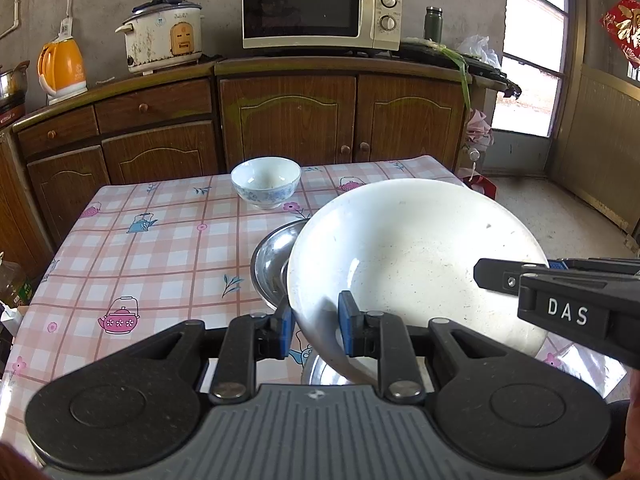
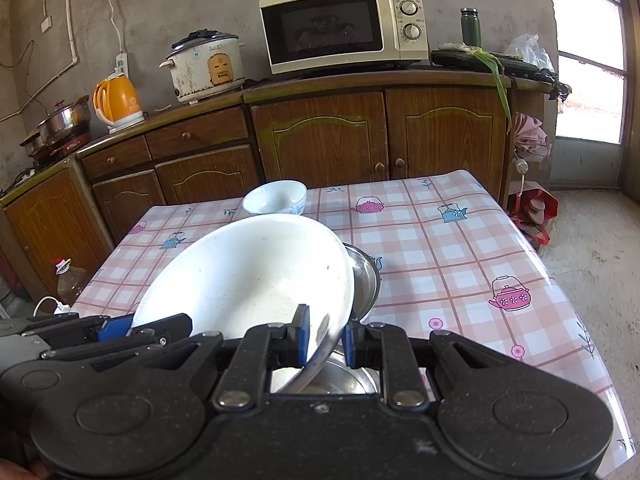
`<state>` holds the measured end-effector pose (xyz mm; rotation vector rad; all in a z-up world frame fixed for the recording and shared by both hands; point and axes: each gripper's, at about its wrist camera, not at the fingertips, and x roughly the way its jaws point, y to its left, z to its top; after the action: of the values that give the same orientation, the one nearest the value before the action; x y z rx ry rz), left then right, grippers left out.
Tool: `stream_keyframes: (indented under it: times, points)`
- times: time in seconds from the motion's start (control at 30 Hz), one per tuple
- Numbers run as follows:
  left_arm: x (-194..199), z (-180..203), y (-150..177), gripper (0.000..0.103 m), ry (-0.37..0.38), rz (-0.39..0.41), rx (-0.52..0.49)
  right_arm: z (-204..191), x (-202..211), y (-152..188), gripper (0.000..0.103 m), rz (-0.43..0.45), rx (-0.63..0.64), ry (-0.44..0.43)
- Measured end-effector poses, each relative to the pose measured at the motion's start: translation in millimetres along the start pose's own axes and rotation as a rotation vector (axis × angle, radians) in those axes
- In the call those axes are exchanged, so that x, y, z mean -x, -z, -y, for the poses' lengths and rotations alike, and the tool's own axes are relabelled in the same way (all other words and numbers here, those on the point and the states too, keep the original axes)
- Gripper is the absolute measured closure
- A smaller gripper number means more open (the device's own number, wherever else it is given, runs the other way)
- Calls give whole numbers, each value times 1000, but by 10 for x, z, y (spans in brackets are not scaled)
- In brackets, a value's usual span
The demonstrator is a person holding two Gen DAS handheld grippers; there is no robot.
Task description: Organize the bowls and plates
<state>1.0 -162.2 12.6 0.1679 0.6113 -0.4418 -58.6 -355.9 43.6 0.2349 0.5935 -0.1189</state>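
Observation:
A large white deep plate point(image 1: 416, 264) hangs tilted over the table, held by both grippers. My left gripper point(image 1: 316, 322) is shut on its near rim, blue pads on either side of the edge. My right gripper point(image 2: 326, 336) is shut on the rim of the same plate point(image 2: 248, 272) at its right side; one of its fingers point(image 1: 500, 276) reaches in over the plate. Behind the plate sits a steel bowl point(image 1: 272, 256), partly hidden. Another steel bowl point(image 2: 344, 376) shows under the plate, close to the grippers. A small blue-and-white bowl point(image 1: 266, 180) stands at the table's far edge.
The table point(image 1: 140, 248) has a pink checked cloth with teapot prints. Brown cabinets point(image 1: 288, 120) stand behind it, bearing a microwave point(image 1: 320, 8), a rice cooker point(image 1: 162, 36) and an orange kettle point(image 1: 62, 68). A door point(image 1: 532, 52) opens at the right.

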Motion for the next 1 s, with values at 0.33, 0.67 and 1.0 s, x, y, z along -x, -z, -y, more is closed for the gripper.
stream_keyframes:
  times: [0.33, 0.67, 1.0]
  points:
    - [-37, 5, 40, 80, 3, -19, -4, 16, -41, 38, 81, -21, -2, 3]
    - [-85, 18, 65, 80, 5, -38, -9, 24, -88, 83, 81, -42, -3, 8]
    - [-128, 21, 96, 80, 9, -59, -9, 38, -136, 122, 80, -64, -3, 10]
